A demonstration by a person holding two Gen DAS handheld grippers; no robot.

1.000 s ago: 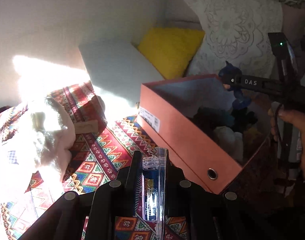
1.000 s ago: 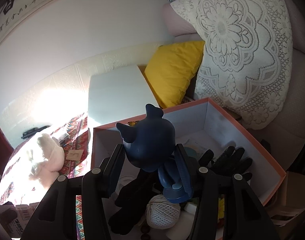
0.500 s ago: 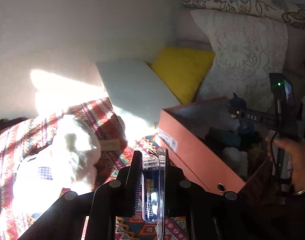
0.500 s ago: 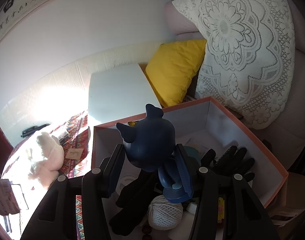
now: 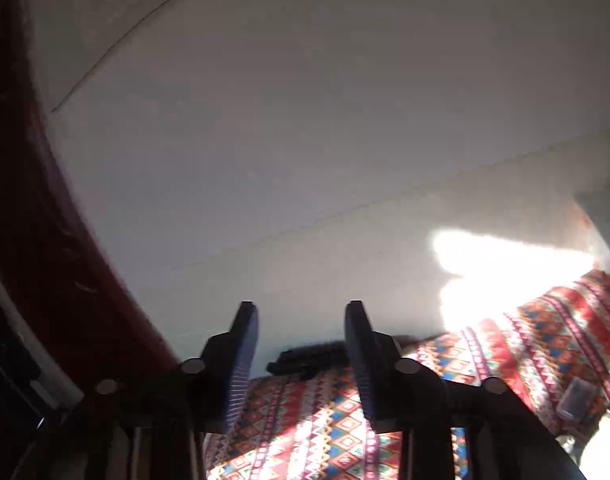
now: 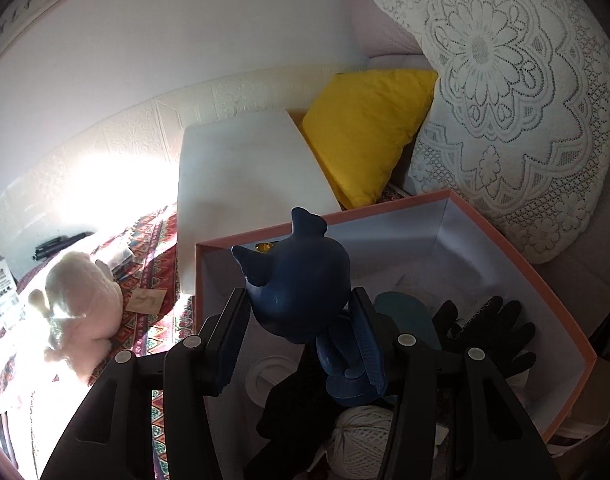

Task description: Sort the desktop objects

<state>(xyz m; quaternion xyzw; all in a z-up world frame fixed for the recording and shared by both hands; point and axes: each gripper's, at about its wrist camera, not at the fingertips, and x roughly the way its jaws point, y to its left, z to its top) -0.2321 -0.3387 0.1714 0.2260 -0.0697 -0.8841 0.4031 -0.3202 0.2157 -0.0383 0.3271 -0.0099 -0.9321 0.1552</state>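
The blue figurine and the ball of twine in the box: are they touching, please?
Cannot tell. In the right wrist view the blue figurine overlaps the ball of twine, hiding any gap.

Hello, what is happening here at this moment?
A person is sorting small things into an orange box. The right gripper holds a dark blue figurine over the box, which already contains black gloves and a ball of string. The left gripper is open and empty above the patterned cloth.

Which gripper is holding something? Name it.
The right gripper, clamped on the dark blue horned figurine above the orange cardboard box; the left gripper is open and empty.
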